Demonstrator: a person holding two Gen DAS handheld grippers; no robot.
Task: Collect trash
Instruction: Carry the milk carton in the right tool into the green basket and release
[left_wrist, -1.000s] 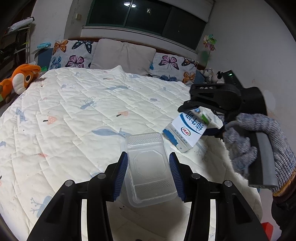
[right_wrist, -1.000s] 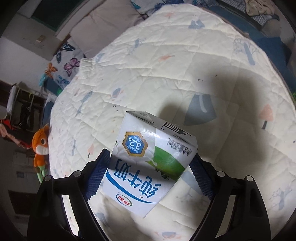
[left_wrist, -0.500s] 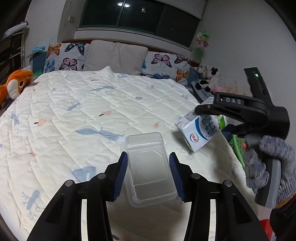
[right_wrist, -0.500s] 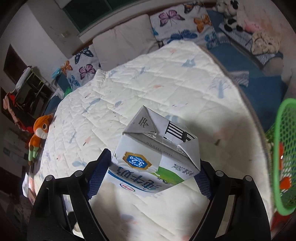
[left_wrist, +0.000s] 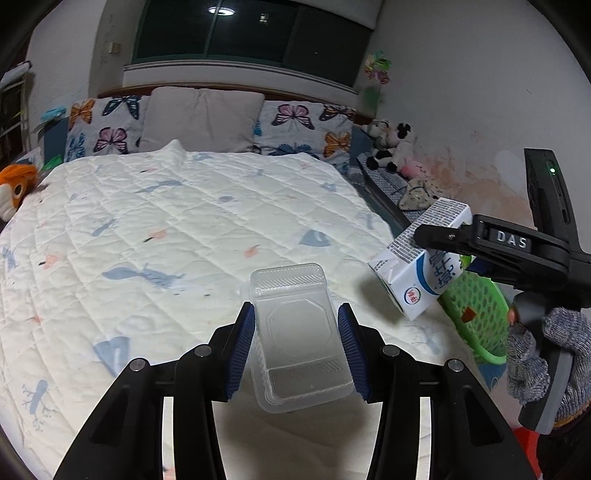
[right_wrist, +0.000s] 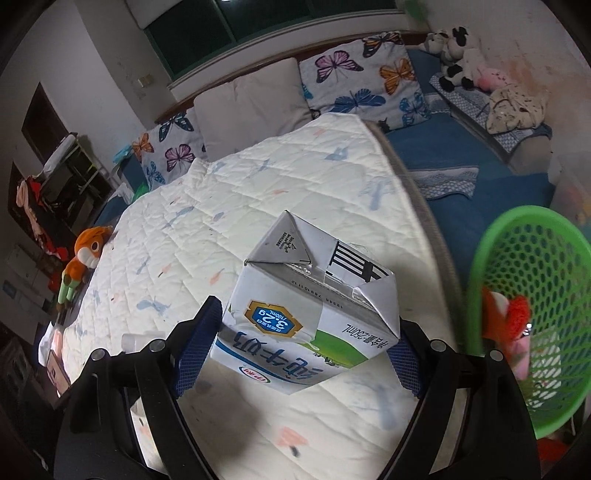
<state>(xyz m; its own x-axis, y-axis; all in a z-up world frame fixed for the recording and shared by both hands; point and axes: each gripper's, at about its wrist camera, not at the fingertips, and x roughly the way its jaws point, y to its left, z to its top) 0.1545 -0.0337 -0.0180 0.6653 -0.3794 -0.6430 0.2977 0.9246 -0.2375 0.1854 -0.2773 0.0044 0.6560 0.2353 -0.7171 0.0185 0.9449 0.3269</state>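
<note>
The right gripper's (left_wrist: 439, 236) far finger is hidden behind the milk carton (left_wrist: 421, 269), whose print is partly covered by the near finger. The green basket (right_wrist: 532, 314) runs off the right wrist view's edge; its red and pink contents are blurred beyond telling. An orange plush toy (left_wrist: 16, 184) is cut by the left view's border. The gloved hand (left_wrist: 543, 365) is cropped at the frame.
</note>
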